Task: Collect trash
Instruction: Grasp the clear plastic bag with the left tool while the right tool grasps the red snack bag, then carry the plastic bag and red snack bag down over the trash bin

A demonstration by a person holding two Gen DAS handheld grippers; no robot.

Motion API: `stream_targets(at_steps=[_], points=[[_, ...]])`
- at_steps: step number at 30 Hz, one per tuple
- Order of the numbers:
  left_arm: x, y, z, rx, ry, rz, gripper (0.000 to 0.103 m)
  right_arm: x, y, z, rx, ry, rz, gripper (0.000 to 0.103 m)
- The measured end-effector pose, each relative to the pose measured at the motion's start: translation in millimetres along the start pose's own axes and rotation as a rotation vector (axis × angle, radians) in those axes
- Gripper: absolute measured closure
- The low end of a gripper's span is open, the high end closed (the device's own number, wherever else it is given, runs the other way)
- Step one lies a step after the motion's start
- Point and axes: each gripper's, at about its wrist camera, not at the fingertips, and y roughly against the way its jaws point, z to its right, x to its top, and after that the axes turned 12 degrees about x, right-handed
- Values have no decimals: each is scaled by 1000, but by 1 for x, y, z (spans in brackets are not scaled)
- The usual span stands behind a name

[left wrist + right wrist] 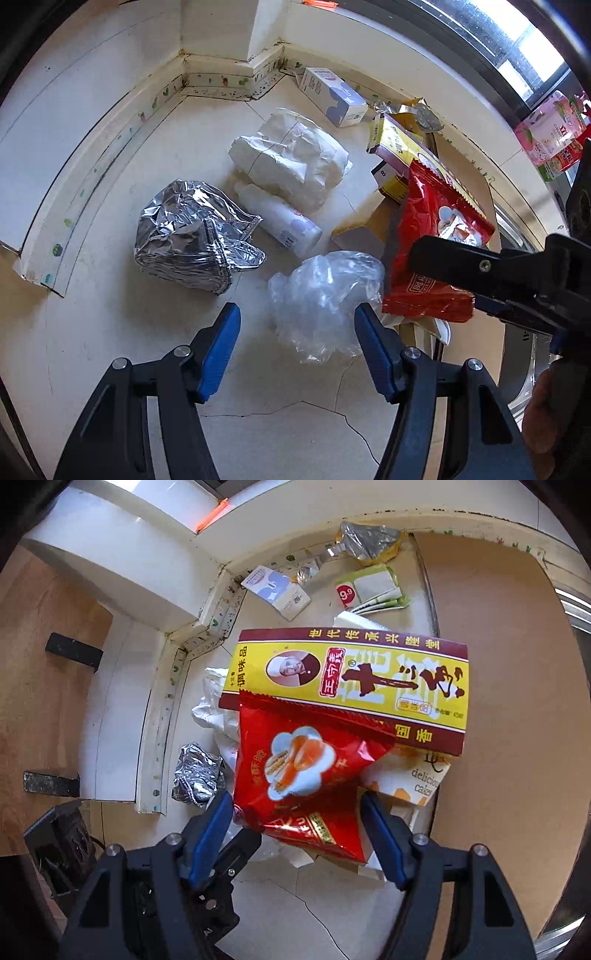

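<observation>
My left claw hangs released with the crumpled clear plastic bag just ahead between its pads, and my right claw, also released, straddles the red snack wrapper; both are flimsy, so a shallow pinch could slip off.

- Left claw: pointing steeply down, blue pads apart, nothing pressed between them; just left of the right claw.
- Right claw: pointing steeply down, pads apart and pressing nothing.
- Hand: partly seen beneath the right claw's body.
</observation>
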Motion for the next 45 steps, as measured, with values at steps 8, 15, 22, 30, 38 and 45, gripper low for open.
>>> stream_targets(at_steps=[8, 15, 22, 30, 38, 45], points=[[9, -13, 5, -75, 45, -12, 71, -2, -6, 9, 43, -3, -15, 55], [-3, 14, 4, -33, 5, 54, 75, -9, 14, 5, 80, 40, 18, 57], [-25, 52, 0, -6, -57, 128, 75, -31, 43, -6, 114, 65, 68, 58], [-70, 104, -21, 2, -126, 192, 75, -86, 82, -35, 118, 86, 158, 58], [-135, 148, -56, -50, -229, 211, 75, -189, 103, -62, 87, 54, 222, 58], [-206, 165, -71, -76, -357, 200, 73, -288, 98, -70, 27, 3, 261, 58]])
